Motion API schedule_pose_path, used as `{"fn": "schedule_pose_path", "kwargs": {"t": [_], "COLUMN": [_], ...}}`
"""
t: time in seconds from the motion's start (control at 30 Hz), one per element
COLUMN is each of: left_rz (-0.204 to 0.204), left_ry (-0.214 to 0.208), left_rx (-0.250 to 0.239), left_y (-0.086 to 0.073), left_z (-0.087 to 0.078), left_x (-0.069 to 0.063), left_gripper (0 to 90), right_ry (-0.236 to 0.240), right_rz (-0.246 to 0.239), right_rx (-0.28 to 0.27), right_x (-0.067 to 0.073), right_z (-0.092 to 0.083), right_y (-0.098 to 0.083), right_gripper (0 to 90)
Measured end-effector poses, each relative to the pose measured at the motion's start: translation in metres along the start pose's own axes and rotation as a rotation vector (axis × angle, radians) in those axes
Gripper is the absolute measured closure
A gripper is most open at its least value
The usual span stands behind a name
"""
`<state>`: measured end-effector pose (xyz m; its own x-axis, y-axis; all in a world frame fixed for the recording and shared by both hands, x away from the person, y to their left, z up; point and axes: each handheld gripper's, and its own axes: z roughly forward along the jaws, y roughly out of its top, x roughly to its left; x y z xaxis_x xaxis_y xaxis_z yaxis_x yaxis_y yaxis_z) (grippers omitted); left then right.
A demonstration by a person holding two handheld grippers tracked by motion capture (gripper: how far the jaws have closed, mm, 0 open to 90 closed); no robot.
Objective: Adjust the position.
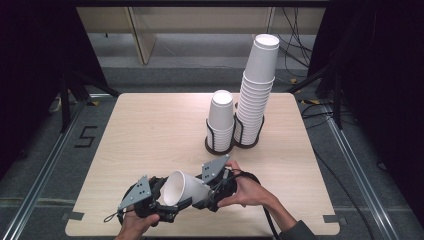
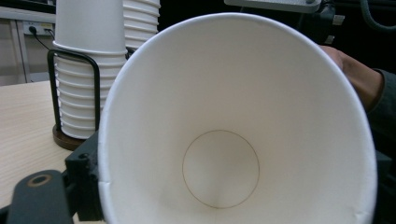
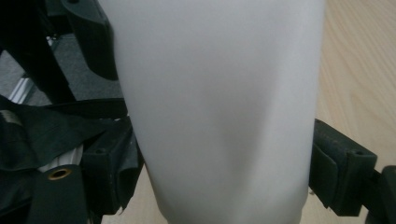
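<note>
Pale wood table (image 1: 150,130) over grey floor (image 1: 45,150); both hand-held grippers, left (image 1: 167,202) and right (image 1: 207,192), pinch a paper cup (image 1: 182,187).

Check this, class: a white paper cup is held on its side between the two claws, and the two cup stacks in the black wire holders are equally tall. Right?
Not quite. The right stack rises well above the left stack, as the high view shows. The paper cup does lie sideways between the left claw and right claw.

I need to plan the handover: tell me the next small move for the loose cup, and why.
Probably ease the left claw off the rim. The paper cup lies on its side between both claws, and the right claw already clamps its body on both sides. One grip is enough to carry it toward the shorter stack in the black holder.
</note>
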<state>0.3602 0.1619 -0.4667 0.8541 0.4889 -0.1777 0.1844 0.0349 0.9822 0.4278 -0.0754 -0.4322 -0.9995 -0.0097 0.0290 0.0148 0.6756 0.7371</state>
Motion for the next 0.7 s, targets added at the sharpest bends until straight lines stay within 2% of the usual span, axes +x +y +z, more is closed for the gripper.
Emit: {"fn": "schedule_pose_path", "kwargs": {"t": [0.13,0.17,0.2,0.23,0.3,0.37,0.57,0.7], "left_rz": [-0.01,-0.01,-0.01,-0.017,-0.013,-0.018,-0.019,-0.025], "left_ry": [0.008,0.008,0.008,0.0,0.004,0.007,0.031,0.035], "left_rx": [-0.002,0.0,0.0,0.006,0.005,0.0,-0.034,-0.041], "left_y": [0.002,0.002,0.002,0.002,0.001,0.001,0.0,0.0], "left_z": [-0.002,-0.002,-0.002,-0.002,-0.001,0.0,0.001,-0.001], "left_x": [0.001,0.001,0.001,0.001,0.0,0.0,-0.002,0.0], "left_gripper": [13.9,13.8,13.7,13.3,11.8,9.6,8.0,10.8], "right_ry": [-0.047,-0.066,-0.066,-0.067,-0.068,-0.063,0.037,0.032], "right_rz": [-0.01,-0.036,-0.036,-0.015,-0.057,-0.052,0.053,0.057], "right_rx": [0.04,0.047,0.047,0.065,0.073,0.068,-0.08,-0.085], "right_x": [0.003,0.003,0.003,0.009,0.008,0.008,0.0,0.001], "right_z": [-0.003,-0.004,-0.004,-0.003,0.0,0.001,0.005,0.008], "right_y": [-0.001,-0.001,-0.001,-0.002,-0.002,-0.003,-0.01,-0.011], "right_gripper": [17.2,17.7,17.7,22.9,26.0,26.2,26.5,26.4]}}
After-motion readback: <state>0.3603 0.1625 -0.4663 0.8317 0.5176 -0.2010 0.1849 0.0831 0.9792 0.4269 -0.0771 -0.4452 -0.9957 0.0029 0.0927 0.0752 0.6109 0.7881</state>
